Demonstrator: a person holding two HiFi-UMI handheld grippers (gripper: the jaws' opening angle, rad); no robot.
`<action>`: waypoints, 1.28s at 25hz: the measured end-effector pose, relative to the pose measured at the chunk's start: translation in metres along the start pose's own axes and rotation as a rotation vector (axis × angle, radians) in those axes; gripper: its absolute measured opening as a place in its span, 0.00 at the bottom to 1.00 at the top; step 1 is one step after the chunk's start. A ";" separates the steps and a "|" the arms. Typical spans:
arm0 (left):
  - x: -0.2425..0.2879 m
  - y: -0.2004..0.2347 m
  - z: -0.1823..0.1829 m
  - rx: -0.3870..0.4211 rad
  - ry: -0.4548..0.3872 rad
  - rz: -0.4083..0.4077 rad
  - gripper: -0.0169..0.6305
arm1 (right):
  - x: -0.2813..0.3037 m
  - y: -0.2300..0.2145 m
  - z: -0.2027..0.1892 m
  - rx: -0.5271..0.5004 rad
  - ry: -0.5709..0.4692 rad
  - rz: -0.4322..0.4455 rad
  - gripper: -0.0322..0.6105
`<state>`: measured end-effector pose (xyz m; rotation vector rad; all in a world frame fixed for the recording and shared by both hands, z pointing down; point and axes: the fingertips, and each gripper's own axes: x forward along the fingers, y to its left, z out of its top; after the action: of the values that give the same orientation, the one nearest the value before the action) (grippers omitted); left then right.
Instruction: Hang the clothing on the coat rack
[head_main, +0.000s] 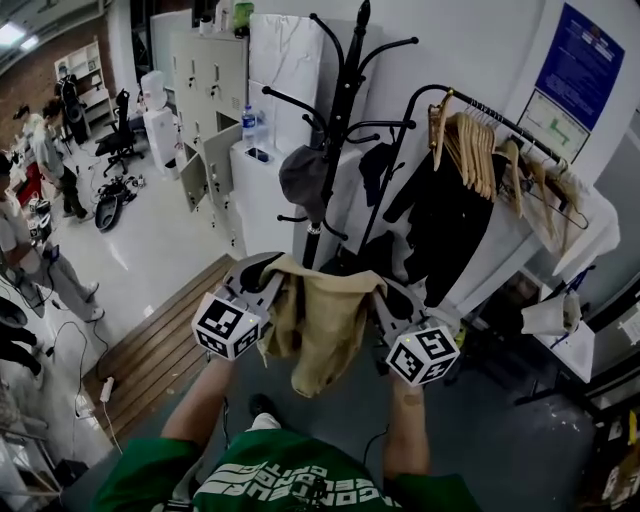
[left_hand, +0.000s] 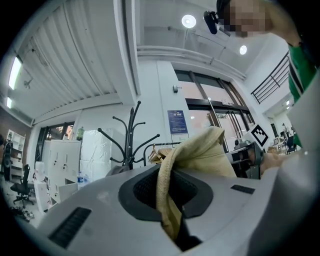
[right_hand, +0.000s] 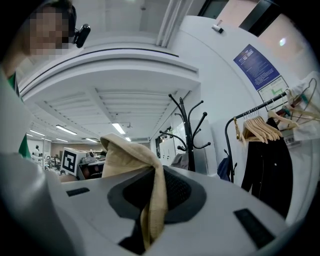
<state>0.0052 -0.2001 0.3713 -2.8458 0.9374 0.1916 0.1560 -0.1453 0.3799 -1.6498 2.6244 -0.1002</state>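
Observation:
A tan garment (head_main: 322, 320) hangs stretched between my two grippers in the head view, just in front of the black coat rack (head_main: 335, 120). My left gripper (head_main: 268, 285) is shut on its left edge, and the cloth (left_hand: 172, 185) is pinched between the jaws. My right gripper (head_main: 388, 300) is shut on the right edge, with the fabric (right_hand: 152, 200) folded over the jaws. A grey cap (head_main: 303, 175) hangs on one rack hook. The rack (left_hand: 129, 137) stands ahead to the left in the left gripper view; in the right gripper view, the rack (right_hand: 187, 132) stands ahead.
A garment rail (head_main: 490, 150) with wooden hangers and a black coat (head_main: 440, 220) stands right of the rack. White cabinets (head_main: 215, 110) and a water bottle (head_main: 249, 127) sit behind it. People stand at the far left (head_main: 30, 230). Wooden floor strip (head_main: 160, 350) lies lower left.

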 end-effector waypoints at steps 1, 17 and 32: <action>0.004 0.008 0.000 0.001 -0.002 -0.007 0.06 | 0.008 -0.002 0.001 0.002 -0.002 -0.006 0.13; 0.031 0.098 -0.007 -0.013 -0.010 -0.080 0.06 | 0.093 -0.004 0.006 0.022 -0.011 -0.083 0.13; 0.045 0.129 -0.018 -0.027 -0.001 -0.109 0.06 | 0.127 -0.011 0.003 0.037 -0.015 -0.101 0.13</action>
<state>-0.0350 -0.3323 0.3701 -2.9117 0.7821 0.1953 0.1113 -0.2645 0.3779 -1.7626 2.5121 -0.1382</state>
